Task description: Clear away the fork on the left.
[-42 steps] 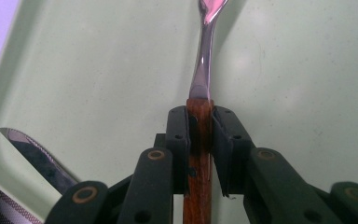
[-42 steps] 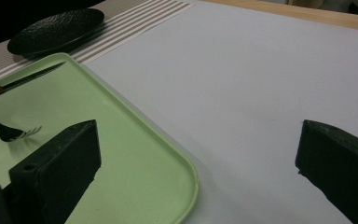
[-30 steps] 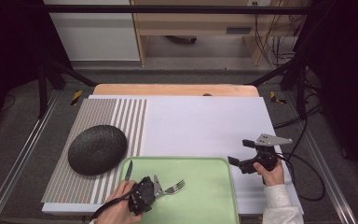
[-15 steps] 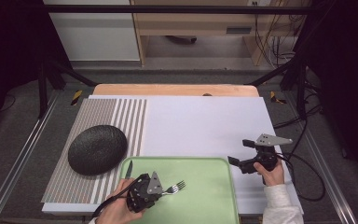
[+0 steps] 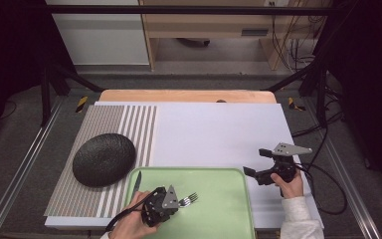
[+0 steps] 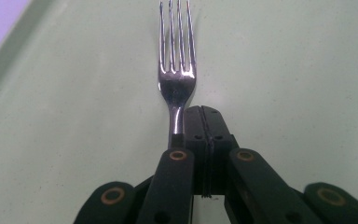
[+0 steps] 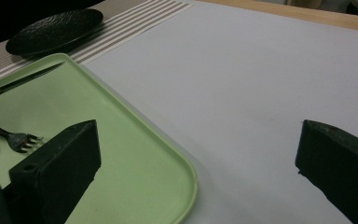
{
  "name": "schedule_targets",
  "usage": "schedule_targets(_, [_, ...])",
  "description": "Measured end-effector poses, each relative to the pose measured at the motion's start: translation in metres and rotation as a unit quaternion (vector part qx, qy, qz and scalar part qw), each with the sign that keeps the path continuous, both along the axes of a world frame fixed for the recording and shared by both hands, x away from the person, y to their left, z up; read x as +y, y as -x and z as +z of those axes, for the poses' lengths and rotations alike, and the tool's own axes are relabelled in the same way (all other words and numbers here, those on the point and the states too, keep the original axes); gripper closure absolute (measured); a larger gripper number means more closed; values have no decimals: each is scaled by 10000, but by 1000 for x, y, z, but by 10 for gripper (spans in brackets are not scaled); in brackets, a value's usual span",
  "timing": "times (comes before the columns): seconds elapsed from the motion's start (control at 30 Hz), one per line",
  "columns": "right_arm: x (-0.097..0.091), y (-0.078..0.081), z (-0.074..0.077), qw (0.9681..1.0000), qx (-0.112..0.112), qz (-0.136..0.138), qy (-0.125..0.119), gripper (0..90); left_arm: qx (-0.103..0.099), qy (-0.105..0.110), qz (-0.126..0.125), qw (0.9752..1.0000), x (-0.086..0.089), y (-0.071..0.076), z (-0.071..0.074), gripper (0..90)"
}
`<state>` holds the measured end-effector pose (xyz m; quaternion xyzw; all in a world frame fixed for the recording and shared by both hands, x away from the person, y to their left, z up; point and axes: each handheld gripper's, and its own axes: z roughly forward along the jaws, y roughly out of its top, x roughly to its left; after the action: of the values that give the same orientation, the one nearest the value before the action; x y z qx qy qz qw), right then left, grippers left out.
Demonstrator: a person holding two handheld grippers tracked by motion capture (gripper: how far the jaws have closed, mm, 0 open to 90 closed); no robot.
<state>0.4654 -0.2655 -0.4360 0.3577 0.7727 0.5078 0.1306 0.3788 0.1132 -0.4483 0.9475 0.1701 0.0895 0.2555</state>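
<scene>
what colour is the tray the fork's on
Light green tray, clearest in the high view; the fork is silver.

Even overhead light brightens my worktop (image 5: 219,129); surroundings fall dark. My fork (image 6: 175,70) glints sharply, while my near jaws blur softly.

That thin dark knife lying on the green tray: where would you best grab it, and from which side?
Probably the handle end, nearest the person. The thin dark knife lies flat along the left edge of the green plastic tray, blade pointing away, so come from above with the jaws across its narrow width.
</scene>
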Motion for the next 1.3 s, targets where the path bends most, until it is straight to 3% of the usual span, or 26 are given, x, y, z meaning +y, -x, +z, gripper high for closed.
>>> schedule_targets(0.73, [0,0,0,10000,9,13,14,5,-145,-56,148,9998,7,-8,-2,900])
schedule_targets(1.3, [1,0,0,10000,16,11,24,5,-149,-170,264,9994,14,-13,-4,900])
